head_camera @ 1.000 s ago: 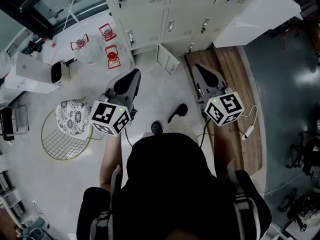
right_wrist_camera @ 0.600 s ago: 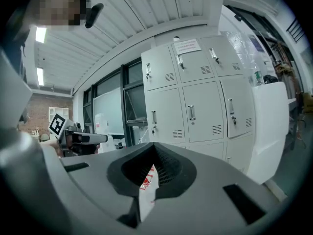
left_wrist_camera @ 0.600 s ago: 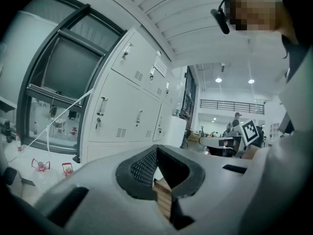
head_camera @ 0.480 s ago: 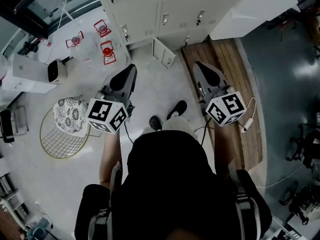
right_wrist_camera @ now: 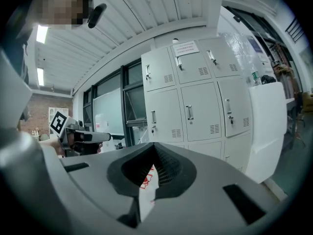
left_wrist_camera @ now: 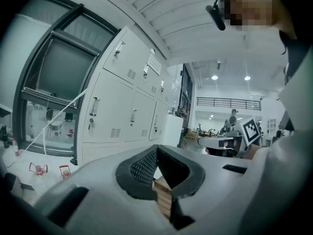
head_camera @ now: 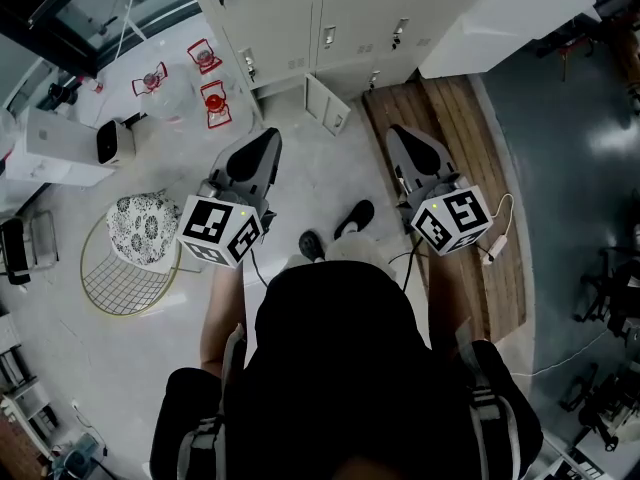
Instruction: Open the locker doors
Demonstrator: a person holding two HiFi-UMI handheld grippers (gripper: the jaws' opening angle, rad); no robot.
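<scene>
The cream locker bank (head_camera: 330, 18) stands at the top of the head view, its doors closed except for one small low door (head_camera: 332, 116) that hangs ajar. My left gripper (head_camera: 264, 146) and right gripper (head_camera: 400, 140) are held level side by side, pointing at the lockers and well short of them. Both are shut with nothing between the jaws. In the left gripper view the lockers (left_wrist_camera: 122, 111) lie ahead to the left of the left gripper (left_wrist_camera: 156, 150). In the right gripper view the handled locker doors (right_wrist_camera: 195, 102) lie straight ahead of the right gripper (right_wrist_camera: 154, 146).
A wire-frame stool with a patterned cushion (head_camera: 140, 230) sits at the left, near red stands (head_camera: 222, 106) and a white appliance (head_camera: 60, 148). A wooden platform (head_camera: 455, 158) and a white cabinet (head_camera: 500, 18) flank the right. A cable with a plug (head_camera: 497, 258) lies on the platform.
The lockers sit a little higher in the head view and the person's feet have shifted. Both grippers drifted slightly and stay shut and empty.
</scene>
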